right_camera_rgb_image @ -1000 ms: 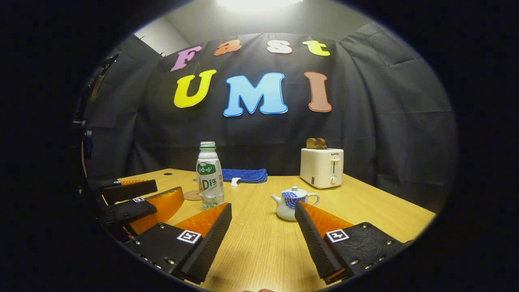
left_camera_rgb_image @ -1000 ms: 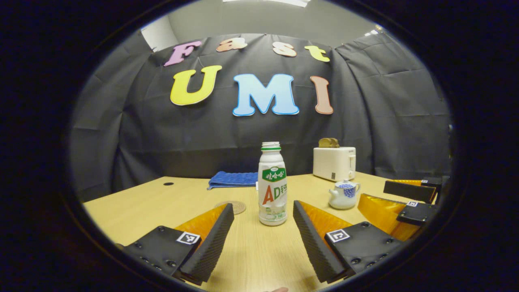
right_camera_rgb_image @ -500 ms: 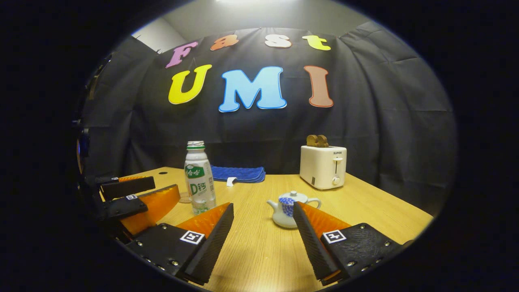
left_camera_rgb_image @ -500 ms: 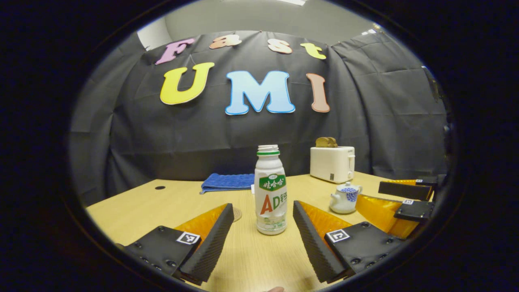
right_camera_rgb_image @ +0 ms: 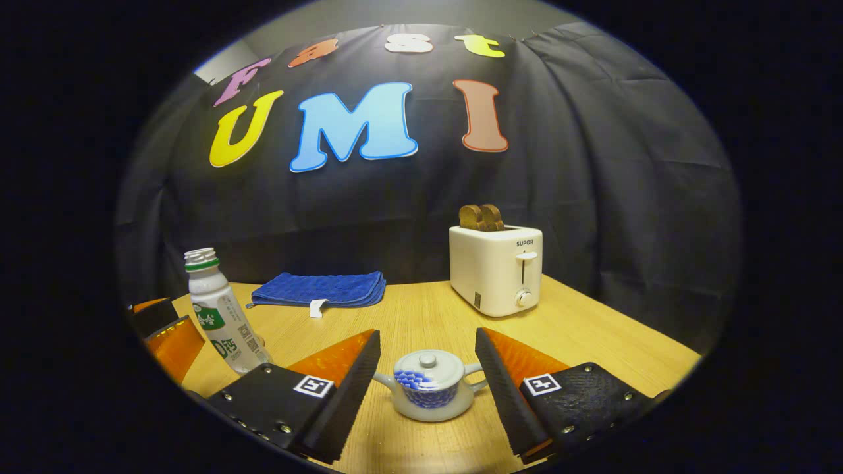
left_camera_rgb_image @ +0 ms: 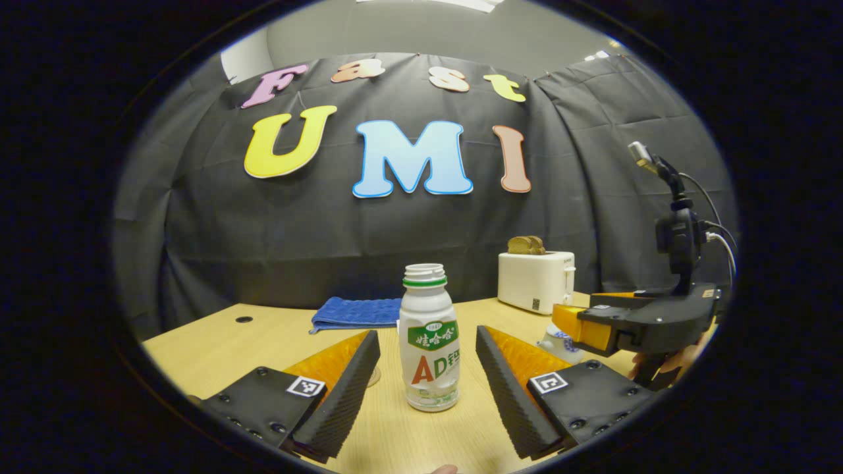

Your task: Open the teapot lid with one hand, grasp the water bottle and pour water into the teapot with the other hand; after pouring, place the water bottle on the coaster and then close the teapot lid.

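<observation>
Wooden table: uncapped white bottle, lidded teapot; both tongs agape.

This was a recording booth staged as a kitchen corner. Black cloth hung as the far wall behind a pale wooden counter. A white toaster holding bread stood at the far right, and a folded blue towel lay at the far left.

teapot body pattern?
The small pale ceramic teapot has a blue scale-like patch on its belly; the lid is plain. Clearest in the right gripper view.
</observation>
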Demonstrator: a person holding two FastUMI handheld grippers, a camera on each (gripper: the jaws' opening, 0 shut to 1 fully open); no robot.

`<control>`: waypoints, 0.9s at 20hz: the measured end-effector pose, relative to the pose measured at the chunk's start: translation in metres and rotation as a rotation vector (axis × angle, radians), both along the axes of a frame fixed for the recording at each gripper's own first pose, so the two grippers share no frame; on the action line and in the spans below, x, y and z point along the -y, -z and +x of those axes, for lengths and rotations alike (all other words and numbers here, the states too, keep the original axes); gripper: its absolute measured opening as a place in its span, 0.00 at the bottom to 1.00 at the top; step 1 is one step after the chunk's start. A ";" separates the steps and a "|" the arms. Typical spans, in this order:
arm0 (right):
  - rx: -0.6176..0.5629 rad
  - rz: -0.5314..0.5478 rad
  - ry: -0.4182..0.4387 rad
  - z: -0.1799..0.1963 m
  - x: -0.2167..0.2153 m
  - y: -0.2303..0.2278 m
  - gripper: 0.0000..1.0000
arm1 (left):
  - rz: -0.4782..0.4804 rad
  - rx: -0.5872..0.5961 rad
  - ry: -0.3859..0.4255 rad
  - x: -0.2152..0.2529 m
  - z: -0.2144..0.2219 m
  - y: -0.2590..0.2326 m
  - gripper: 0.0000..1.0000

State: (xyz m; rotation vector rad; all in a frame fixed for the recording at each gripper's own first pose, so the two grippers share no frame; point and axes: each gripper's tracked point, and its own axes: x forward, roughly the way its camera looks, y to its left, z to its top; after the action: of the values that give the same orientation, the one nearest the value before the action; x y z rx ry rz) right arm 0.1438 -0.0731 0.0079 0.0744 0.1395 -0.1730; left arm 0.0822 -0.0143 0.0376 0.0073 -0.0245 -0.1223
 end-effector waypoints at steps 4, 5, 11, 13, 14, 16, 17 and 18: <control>-0.010 -0.027 0.021 0.011 0.005 0.003 0.59 | 0.015 -0.021 -0.004 -0.003 0.006 0.006 1.00; -0.050 -0.033 0.008 0.013 0.003 0.013 0.46 | 0.007 -0.024 -0.001 -0.002 0.006 0.007 0.97; -0.074 -0.110 -0.009 0.013 0.000 0.015 0.28 | 0.009 -0.045 0.000 0.000 0.007 0.014 1.00; -0.062 -0.086 0.000 0.012 0.003 0.014 0.01 | 0.022 -0.044 -0.004 -0.001 0.006 0.013 1.00; -0.060 -0.091 -0.003 0.013 0.002 0.014 0.01 | 0.026 -0.041 -0.007 -0.003 0.005 0.013 1.00; -0.059 -0.119 -0.014 0.014 0.001 0.014 0.01 | 0.014 -0.036 -0.002 -0.002 0.004 0.012 0.92; -0.048 -0.113 -0.021 0.012 0.000 0.012 0.01 | 0.012 -0.035 0.000 -0.002 0.005 0.011 1.00; -0.021 -0.098 -0.020 0.010 0.000 0.005 0.01 | 0.007 -0.031 0.002 0.000 0.005 0.011 0.98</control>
State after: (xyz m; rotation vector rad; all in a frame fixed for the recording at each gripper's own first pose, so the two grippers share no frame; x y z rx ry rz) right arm 0.1534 -0.0734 0.0033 -0.0261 0.1525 -0.1602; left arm 0.0873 -0.0145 0.0270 0.0124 0.0066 -0.1249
